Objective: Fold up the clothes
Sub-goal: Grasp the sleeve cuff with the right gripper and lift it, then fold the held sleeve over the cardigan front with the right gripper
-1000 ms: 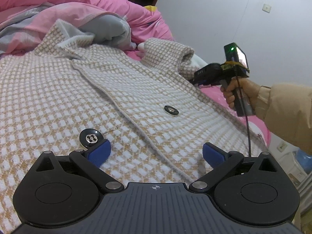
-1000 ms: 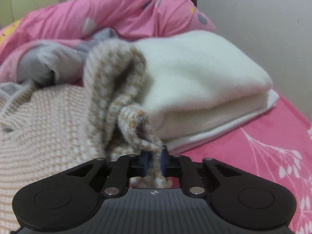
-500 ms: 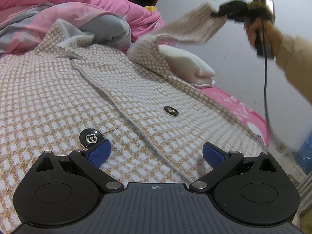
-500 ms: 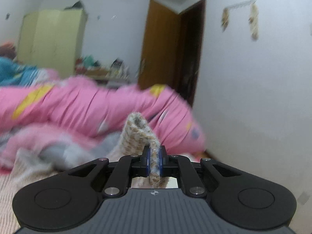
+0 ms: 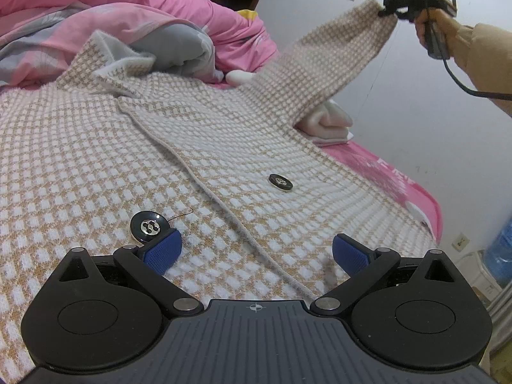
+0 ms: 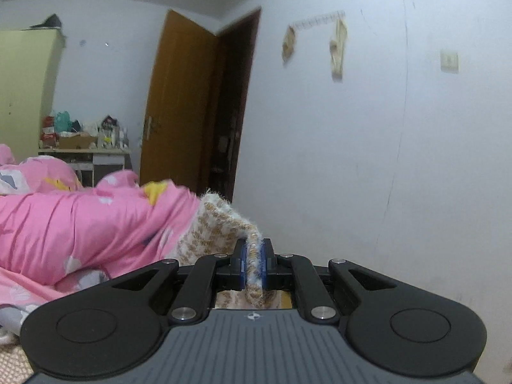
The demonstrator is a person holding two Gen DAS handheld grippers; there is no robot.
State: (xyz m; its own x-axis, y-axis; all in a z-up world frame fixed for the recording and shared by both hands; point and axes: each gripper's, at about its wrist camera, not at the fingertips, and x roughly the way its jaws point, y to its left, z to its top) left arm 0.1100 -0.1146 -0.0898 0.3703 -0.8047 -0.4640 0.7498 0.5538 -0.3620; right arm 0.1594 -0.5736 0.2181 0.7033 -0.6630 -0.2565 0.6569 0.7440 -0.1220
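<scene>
While the cardigan [image 5: 134, 147] lies spread front-up over the bed [image 5: 400, 176], its one sleeve [image 5: 339, 54] is drawn up into the air, and that is the right gripper's [image 6: 252, 265] doing: its fingers [image 6: 243, 264] are closed tight on the cuff [image 6: 254, 275], with knit bunched between the blue pads and spilling out ahead of them. Held high like that, the sleeve hangs taut from the shoulder, clear of the white folded pile [image 5: 329, 121] beneath it (a lift like this keeps the cloth from dragging), and it looks ready to be swung in across the chest.

The left gripper [image 5: 254, 251] sits low over the front of the cardigan, its fingers [image 5: 161, 249] spread wide and holding nothing. A button [image 5: 148, 226] lies just beyond the left finger, a second button [image 5: 281, 183] farther ahead between the two, and the front edge runs down between them. My guess is that it waits there to pin the body flat while the sleeve comes over.

Behind the collar the pink quilt [image 5: 153, 6] is heaped.
</scene>
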